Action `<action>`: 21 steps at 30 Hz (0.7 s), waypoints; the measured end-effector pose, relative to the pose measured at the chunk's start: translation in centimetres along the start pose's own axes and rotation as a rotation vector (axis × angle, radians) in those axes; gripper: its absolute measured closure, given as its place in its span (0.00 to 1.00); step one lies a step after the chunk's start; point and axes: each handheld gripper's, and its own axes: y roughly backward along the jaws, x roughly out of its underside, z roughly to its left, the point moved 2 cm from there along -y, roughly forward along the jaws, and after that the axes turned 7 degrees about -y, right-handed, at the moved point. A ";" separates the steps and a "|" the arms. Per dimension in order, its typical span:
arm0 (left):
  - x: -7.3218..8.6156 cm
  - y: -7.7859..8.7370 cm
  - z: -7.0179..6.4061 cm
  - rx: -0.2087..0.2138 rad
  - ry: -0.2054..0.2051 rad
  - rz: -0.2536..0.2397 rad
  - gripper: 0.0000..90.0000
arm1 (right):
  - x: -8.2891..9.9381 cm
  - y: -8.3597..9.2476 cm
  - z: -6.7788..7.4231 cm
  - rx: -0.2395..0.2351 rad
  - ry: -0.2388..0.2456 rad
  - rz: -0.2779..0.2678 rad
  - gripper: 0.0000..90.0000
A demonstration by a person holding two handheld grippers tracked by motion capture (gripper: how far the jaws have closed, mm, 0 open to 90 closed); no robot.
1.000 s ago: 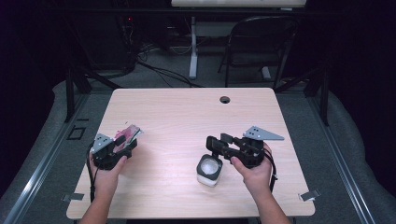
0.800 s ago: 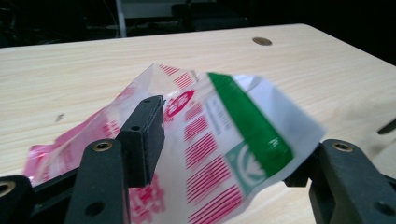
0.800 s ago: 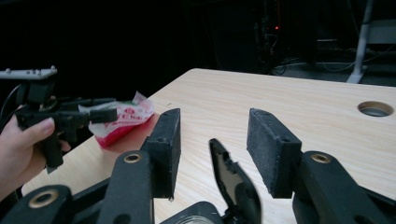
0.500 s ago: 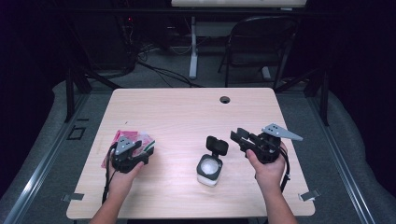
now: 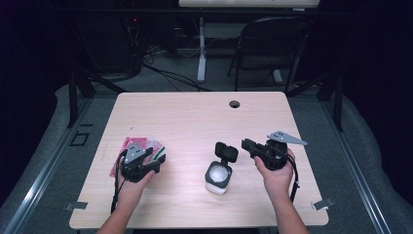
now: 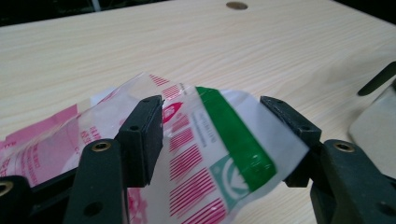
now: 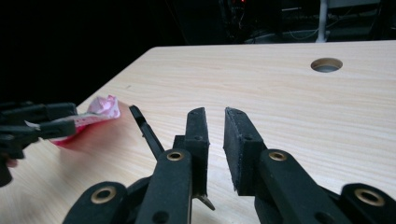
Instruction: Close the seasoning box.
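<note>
A lab or recording studio was indicated, not a home. A lone pale wood-laminate desk point(image 5: 195, 122) with a round cable hole point(image 5: 234, 104) was seen standing on grey carpet point(image 5: 370, 170), ringed by darkness as if curtained off in black. Metal rails point(image 5: 36, 170) were noted running along the floor on both sides of the desk, with small brackets point(image 5: 321, 204) fixed near its front corners. Behind it, loose cables point(image 5: 165, 73) were seen trailing across the floor beneath dark equipment with a small red light. A black folding chair point(image 5: 270, 44) and a white stand leg point(image 5: 201, 48) were recorded farther back.
</note>
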 end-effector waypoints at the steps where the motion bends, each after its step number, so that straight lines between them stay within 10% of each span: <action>1: -0.1 0.0 -0.2 0.001 -0.007 -0.004 0.47 | 0.1 -0.1 0.0 0.001 0.001 0.006 0.88; 21: -1.2 0.8 -0.6 -0.002 -0.025 -0.036 0.47 | 0.4 -0.5 1.0 -0.039 0.024 0.022 0.88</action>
